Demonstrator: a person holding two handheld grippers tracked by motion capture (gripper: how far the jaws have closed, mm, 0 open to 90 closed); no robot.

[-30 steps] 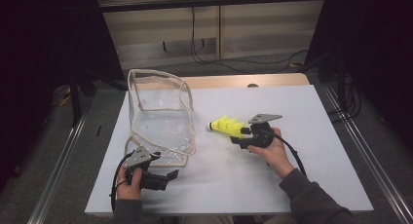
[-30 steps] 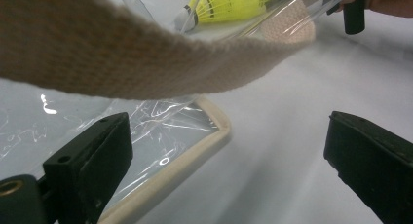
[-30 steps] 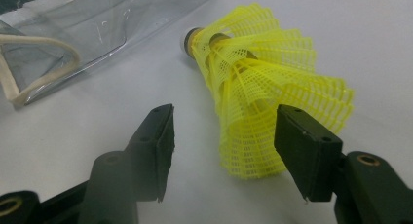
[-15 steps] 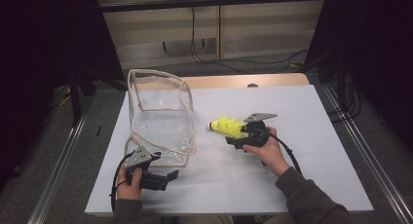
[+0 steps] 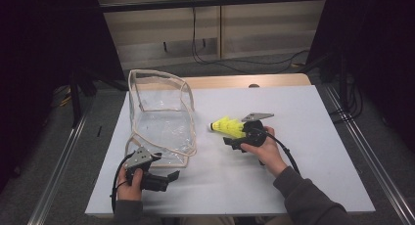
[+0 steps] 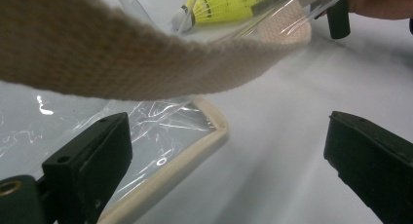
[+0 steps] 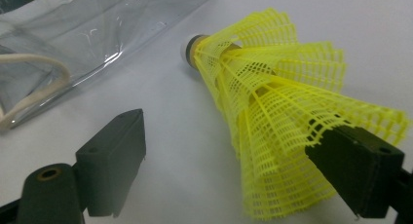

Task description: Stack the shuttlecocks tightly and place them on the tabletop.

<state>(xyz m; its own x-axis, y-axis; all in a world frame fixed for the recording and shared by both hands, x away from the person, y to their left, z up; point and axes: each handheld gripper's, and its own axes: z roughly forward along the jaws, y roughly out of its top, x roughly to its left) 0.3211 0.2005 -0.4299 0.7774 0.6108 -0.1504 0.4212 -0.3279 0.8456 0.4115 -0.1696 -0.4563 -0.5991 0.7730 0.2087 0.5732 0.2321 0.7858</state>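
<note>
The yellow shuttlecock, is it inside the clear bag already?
No, the yellow shuttlecock is outside the clear bag, off to its right above the white table.

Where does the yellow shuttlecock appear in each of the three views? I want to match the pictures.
High view: the yellow shuttlecock lies mid-table, at the right hand-held gripper, cork toward the bag.
Left gripper view: top centre, seen through clear plastic above the beige strap.
Right gripper view: large at centre right, cork at upper centre, skirt against the right jaw.
Shared landmark: the clear bag with beige trim.
</note>
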